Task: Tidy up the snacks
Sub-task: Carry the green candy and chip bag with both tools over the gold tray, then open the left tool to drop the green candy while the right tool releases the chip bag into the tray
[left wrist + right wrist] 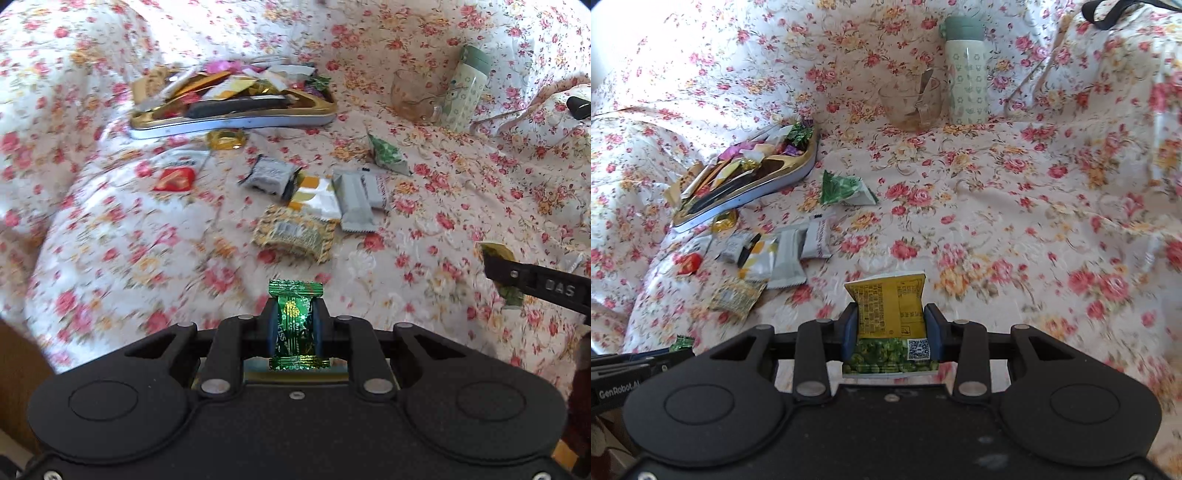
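Between my left tongs (295,325), a green foil candy (295,325) sits clamped upright, its crimped ends sticking out above and below the blue pads. My right tongs (891,325) are closed on a yellow snack packet (891,310) with green peas printed along its lower part; the pads press both sides of it.

Clearance: the flowered cloth (1034,203) ahead of the right tongs is bare and wrinkled, with open room out to the right. On the left, the cloth falls away over a rounded edge, and a brown surface shows below it in the left wrist view.

Loose items: a cluster of wrappers lies ahead of the left tongs, namely a grey bar (352,201), a white-and-orange packet (316,197), a yellow-patterned packet (293,234) and a small grey pouch (269,175). A red heart-shaped packet (175,180) lies apart to their left, and a green triangular pouch (388,155) lies to their right.

Containers: a gold-rimmed tin tray (236,118) at the far left is heaped with mixed wrappers. A glass cup (910,101) with a spoon in it stands touching or just beside a pale patterned bottle (966,74) with a green lid.
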Demonstrator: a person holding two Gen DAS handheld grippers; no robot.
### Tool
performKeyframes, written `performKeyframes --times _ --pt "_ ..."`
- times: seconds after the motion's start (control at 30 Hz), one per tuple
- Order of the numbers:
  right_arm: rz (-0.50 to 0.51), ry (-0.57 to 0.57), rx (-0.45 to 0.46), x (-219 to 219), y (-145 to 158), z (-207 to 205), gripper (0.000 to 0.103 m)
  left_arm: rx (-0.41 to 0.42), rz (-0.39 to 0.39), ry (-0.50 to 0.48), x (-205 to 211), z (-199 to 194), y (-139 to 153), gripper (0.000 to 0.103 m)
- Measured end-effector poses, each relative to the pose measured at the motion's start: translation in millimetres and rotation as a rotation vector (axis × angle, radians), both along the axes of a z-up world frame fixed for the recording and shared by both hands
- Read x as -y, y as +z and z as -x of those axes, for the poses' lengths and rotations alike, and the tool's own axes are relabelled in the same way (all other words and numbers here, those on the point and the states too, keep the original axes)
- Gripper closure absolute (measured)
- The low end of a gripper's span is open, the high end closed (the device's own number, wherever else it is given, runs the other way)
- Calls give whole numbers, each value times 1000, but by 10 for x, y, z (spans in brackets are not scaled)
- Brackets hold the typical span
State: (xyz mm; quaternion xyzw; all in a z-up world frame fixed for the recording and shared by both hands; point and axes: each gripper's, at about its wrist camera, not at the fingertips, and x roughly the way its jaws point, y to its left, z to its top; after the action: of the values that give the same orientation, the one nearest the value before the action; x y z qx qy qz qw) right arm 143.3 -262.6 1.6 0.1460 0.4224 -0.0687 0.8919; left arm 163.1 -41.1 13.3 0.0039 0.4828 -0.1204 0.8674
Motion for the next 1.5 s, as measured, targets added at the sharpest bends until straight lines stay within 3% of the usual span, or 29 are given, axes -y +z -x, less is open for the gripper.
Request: performKeyframes --times 0.27,0.67,1.27,1.5 --pt "-5 51 25 -267 154 602 63 -5 -30 18 -162 460 -28 78" --pt "-23 108 27 -718 110 1250 63 -39 -47 76 -344 906 -228 78" --pt "-4 154 87 -972 233 1811 63 47 -47 122 -359 1377 -59 77" --pt "17 158 61 -1024 149 1814 63 55 -53 103 -334 1424 -102 70"
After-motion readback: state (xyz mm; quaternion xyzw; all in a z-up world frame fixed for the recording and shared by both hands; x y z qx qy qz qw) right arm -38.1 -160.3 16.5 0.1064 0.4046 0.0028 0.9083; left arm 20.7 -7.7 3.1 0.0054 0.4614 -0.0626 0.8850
